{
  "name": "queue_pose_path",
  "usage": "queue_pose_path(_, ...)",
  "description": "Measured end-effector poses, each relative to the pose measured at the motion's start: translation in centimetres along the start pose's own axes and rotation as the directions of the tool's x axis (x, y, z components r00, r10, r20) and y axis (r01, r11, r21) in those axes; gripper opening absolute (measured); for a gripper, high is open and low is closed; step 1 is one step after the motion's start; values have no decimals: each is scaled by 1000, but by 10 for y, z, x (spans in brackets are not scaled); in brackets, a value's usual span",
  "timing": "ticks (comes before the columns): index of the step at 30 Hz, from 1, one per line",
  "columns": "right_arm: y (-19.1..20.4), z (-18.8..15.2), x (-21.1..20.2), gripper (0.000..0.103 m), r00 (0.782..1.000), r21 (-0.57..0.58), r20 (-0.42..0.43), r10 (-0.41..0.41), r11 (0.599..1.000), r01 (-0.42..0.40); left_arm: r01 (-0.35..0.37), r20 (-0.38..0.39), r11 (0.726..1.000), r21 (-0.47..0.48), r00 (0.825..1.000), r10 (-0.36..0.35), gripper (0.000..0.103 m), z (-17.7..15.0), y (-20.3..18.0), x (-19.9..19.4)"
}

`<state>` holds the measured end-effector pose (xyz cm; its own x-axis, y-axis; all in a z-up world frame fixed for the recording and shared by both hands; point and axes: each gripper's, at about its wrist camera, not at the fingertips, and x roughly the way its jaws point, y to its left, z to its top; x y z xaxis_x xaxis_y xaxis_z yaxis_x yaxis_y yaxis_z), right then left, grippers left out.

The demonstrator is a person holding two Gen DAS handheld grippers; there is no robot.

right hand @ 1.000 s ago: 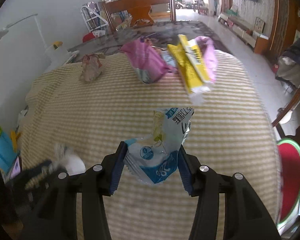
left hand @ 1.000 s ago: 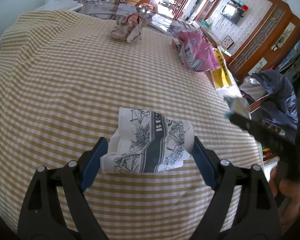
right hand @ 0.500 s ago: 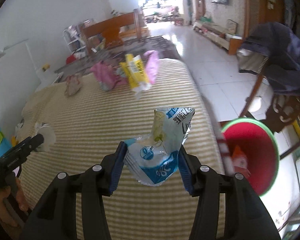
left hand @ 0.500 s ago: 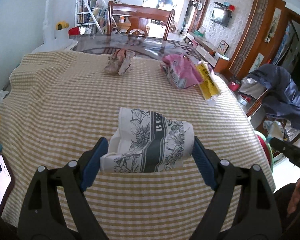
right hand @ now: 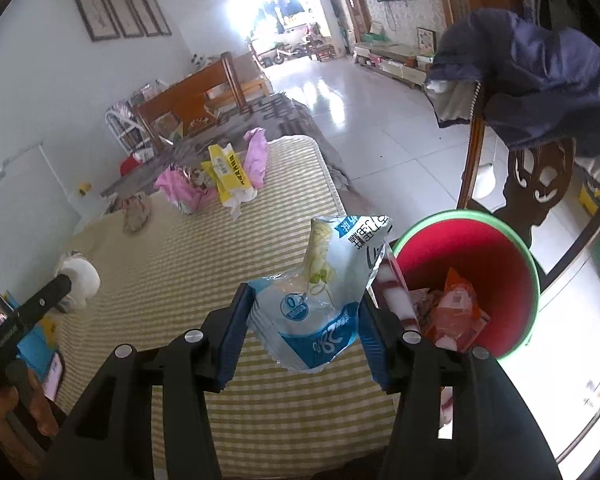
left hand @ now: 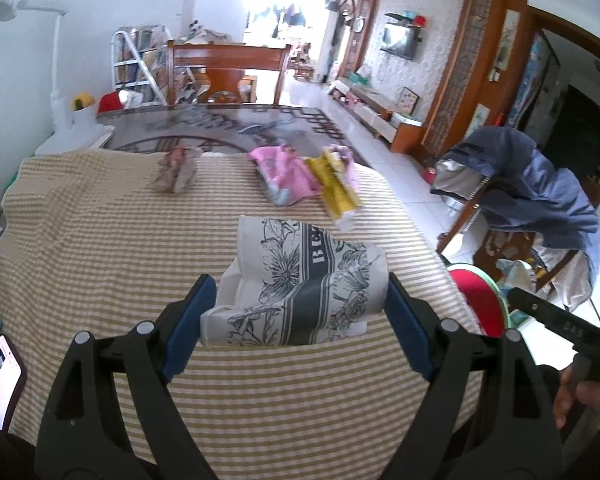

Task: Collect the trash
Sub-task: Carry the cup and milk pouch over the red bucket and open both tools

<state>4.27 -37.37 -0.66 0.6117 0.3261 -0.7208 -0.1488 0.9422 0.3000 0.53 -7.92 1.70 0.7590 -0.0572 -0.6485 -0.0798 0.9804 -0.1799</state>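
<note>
My left gripper (left hand: 296, 312) is shut on a crumpled white paper cup (left hand: 300, 280) with a dark floral print, held above the checked tablecloth (left hand: 100, 240). My right gripper (right hand: 304, 324) is shut on a blue and white snack bag (right hand: 324, 288), held near the table's right edge beside a red bin (right hand: 500, 248) with a green rim. The bin holds several wrappers (right hand: 456, 308) and also shows in the left wrist view (left hand: 480, 300). On the table's far side lie a pink bag (left hand: 288, 176), a yellow packet (left hand: 336, 188) and a brown crumpled wrapper (left hand: 176, 172).
A wooden chair draped with a dark blue jacket (right hand: 540, 80) stands behind the bin. A phone (left hand: 0, 368) lies at the table's near left edge. A wooden chair (left hand: 228, 72) and a dark patterned tabletop (left hand: 220, 128) are beyond the cloth.
Both grippers have lifted and swung right with their loads. The right gripper has moved from over the table's middle to beside the red bin. Neither grip has changed.
</note>
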Motion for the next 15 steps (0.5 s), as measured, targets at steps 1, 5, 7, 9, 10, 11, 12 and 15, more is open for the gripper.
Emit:
queue_pose_path(1,-2,0,-2,51,1000,4,4,2,1000,-2,11,0,1000,10,1000,-11,81,1,-6,0)
queue_pose_path(5,-8,0,-10,51,1000,23,29,4,1000,-5,70,-22,997,12,997,-70,81,1,-25,3)
queue_pose_path(7,-12,1,-12,51,999,33,34,5,999,-6,98,-39,995,15,994,-98,81,0,-36,6)
queue_pose_path(9,-16,2,-15,51,999,40,40,4,999,-5,116,-49,993,23,992,-115,81,-1,-45,8)
queue_pose_path(10,-18,2,-16,51,999,43,42,2,999,-4,129,-57,991,30,990,-127,81,-1,-51,10)
queue_pose_path(11,-21,3,-17,51,999,47,45,0,999,-2,141,-64,989,35,988,-139,81,-2,-57,12)
queue_pose_path(12,-24,4,-19,51,999,56,51,-3,998,1,149,-70,988,38,987,-146,81,-4,-61,13)
queue_pose_path(15,-30,4,-22,51,998,80,63,-9,997,4,174,-92,983,51,981,-169,81,-8,-72,19)
